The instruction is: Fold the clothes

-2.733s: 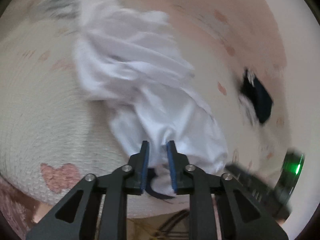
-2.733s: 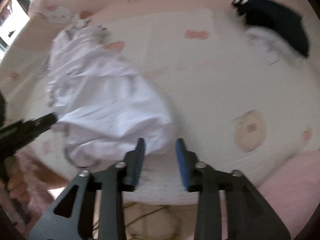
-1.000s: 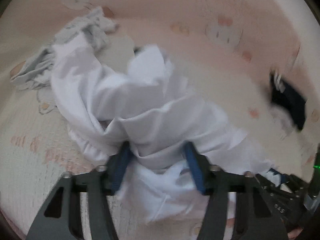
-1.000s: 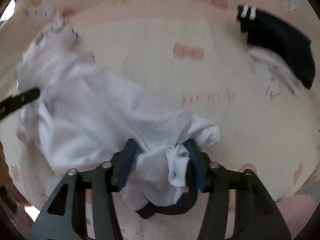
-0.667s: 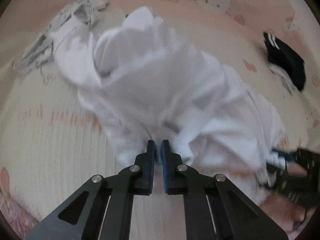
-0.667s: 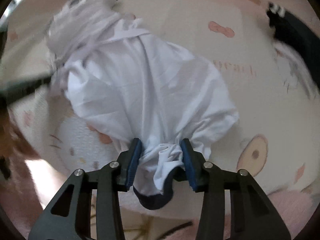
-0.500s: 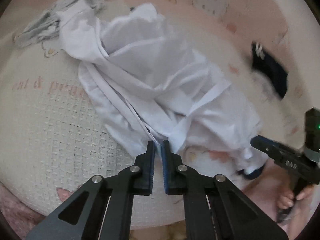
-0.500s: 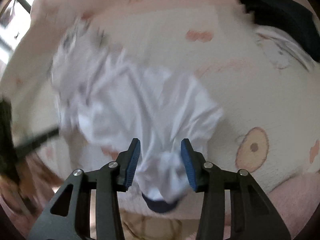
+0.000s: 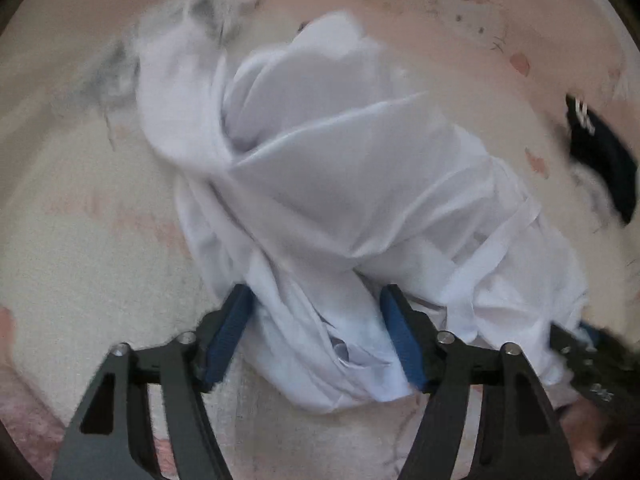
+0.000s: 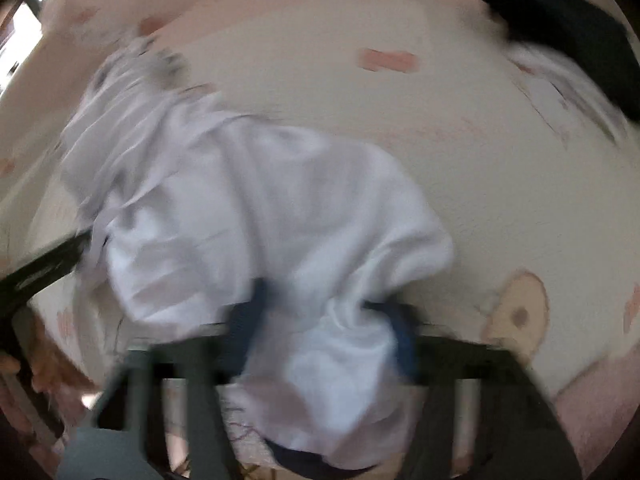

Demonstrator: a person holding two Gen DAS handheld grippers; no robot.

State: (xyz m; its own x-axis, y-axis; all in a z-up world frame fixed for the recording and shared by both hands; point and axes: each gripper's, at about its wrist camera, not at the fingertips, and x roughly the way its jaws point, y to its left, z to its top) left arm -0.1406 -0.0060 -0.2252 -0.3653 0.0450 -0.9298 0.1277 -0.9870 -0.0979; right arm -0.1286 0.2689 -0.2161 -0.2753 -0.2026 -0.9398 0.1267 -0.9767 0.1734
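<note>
While the white garment (image 9: 340, 184) is lying crumpled on the cream patterned bedspread (image 9: 72, 208), the left gripper (image 9: 316, 332) is standing with jaws wide apart around its near edge. The right gripper (image 10: 324, 336), blurred, is likewise straddling bunched cloth with jaws apart. A dark garment (image 10: 568, 28) is lying well apart.

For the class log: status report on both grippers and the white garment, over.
Left gripper open, straddling a bunched white garment. Right gripper open around its other end; view blurred. Dark garment lies apart, not in the way.
</note>
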